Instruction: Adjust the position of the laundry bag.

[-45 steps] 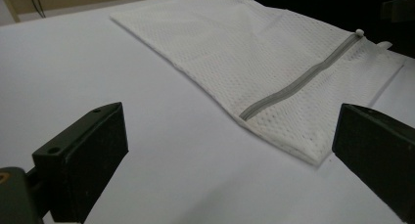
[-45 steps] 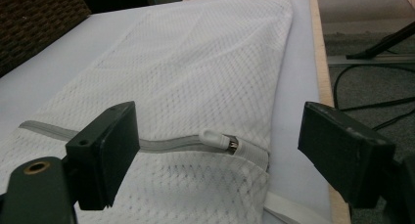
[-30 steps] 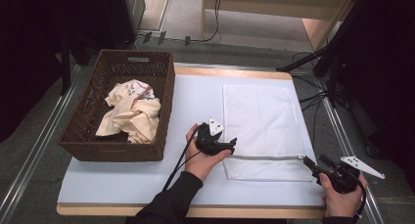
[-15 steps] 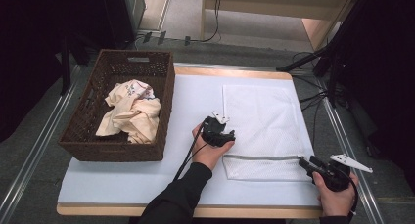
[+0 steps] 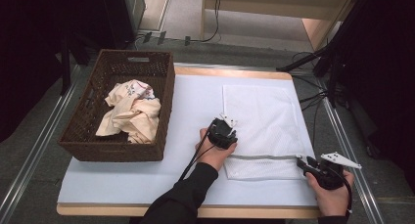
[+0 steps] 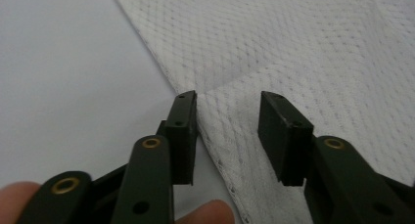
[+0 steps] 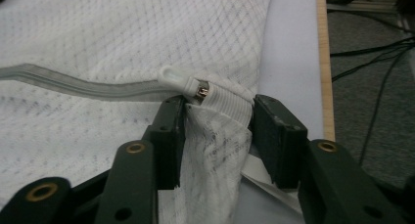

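Table (image 5: 186,106), left tool (image 5: 223,131) moved onto mesh bag (image 5: 259,116)

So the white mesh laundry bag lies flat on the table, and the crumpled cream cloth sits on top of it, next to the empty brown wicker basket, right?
Not quite. The crumpled cream cloth lies inside the brown wicker basket, not on the white mesh laundry bag, so the basket is not empty. The high view shows it. The bag does lie flat on the table.

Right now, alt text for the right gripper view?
The right claw straddles the zipper end of a white mesh laundry bag, jaws on either side of bunched fabric just below the zipper pull. The closed zipper runs off left; the table edge shows at right.
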The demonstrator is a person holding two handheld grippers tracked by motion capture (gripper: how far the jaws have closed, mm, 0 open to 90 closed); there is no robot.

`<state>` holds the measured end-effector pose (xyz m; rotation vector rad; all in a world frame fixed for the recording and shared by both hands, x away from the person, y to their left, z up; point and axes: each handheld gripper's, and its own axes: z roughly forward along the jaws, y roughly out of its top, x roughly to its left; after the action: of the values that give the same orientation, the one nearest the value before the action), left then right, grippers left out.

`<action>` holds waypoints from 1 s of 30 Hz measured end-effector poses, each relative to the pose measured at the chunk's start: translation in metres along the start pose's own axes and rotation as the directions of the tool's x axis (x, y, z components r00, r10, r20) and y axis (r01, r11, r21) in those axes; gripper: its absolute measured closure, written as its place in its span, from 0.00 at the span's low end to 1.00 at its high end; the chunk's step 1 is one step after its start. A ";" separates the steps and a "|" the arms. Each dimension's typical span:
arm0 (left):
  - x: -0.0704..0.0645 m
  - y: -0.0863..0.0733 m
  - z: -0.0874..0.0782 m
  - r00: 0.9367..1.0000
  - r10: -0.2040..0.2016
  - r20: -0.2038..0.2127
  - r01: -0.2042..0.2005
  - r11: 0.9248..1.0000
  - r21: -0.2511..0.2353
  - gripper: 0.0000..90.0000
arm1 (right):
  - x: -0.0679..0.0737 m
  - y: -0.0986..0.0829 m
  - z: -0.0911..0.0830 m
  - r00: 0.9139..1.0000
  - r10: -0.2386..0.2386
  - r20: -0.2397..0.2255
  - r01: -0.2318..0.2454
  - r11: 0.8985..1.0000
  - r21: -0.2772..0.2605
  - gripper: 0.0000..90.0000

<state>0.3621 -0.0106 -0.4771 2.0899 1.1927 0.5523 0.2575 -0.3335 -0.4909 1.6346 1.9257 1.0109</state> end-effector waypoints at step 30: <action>0.018 -0.007 -0.010 0.996 -0.076 0.055 0.077 0.996 -0.033 1.00 | 0.011 -0.001 -0.002 1.000 0.006 -0.010 -0.006 1.000 -0.027 0.96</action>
<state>0.3602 0.0110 -0.4749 2.0085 1.2183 0.4751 0.2529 -0.3235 -0.4890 1.6244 1.9063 1.0444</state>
